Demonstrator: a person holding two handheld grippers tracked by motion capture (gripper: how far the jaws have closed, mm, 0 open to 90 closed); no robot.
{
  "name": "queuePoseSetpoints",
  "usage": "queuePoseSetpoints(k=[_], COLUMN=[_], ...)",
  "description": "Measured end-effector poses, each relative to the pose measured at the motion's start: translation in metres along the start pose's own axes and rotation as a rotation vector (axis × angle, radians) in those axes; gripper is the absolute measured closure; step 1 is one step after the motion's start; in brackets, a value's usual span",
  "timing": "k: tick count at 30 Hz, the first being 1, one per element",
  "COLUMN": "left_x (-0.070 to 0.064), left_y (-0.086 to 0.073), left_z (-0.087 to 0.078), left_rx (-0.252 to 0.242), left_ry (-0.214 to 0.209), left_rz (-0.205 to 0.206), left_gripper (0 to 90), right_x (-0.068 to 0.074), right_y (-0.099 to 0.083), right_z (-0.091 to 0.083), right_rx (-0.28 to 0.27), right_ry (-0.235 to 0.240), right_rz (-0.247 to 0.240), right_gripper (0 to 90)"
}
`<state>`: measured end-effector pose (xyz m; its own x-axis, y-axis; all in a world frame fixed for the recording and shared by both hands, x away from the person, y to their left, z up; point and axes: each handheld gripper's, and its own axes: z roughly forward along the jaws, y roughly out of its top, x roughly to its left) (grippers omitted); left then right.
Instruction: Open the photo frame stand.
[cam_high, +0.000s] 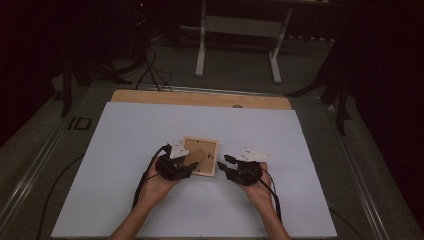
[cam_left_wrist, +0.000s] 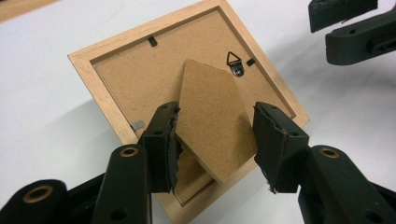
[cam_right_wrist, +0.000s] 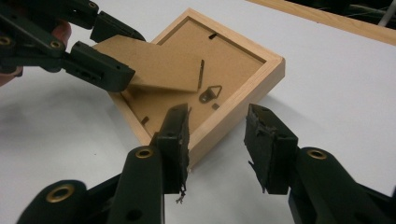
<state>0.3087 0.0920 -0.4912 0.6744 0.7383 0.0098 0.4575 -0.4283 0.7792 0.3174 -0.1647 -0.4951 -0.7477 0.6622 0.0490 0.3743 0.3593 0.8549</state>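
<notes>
Wooden picture frame (cam_high: 200, 155) face-down at worktop (cam_high: 125, 200) centre. Left tool (cam_left_wrist: 215, 140) spread, jaws either side of raised cardboard easel stand (cam_left_wrist: 212, 119). Right tool (cam_right_wrist: 217, 140) released, at frame corner.

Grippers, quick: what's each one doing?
Left gripper: open around the brown cardboard stand flap.
Right gripper: open, empty, beside the square wooden picture frame.
</notes>
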Motion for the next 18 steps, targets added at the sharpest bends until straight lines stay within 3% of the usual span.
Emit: queuePoseSetpoints(k=[18], left_x=[-0.009], left_y=[-0.012], left_z=[-0.006], left_rx=[-0.037], left_ry=[0.033], left_rz=[0.040], left_gripper=[52.9], right_x=[-0.002], right_y=[0.006], right_z=[0.005], right_rx=[0.026], right_ry=[0.006], right_rz=[-0.002], right_gripper=[55.7])
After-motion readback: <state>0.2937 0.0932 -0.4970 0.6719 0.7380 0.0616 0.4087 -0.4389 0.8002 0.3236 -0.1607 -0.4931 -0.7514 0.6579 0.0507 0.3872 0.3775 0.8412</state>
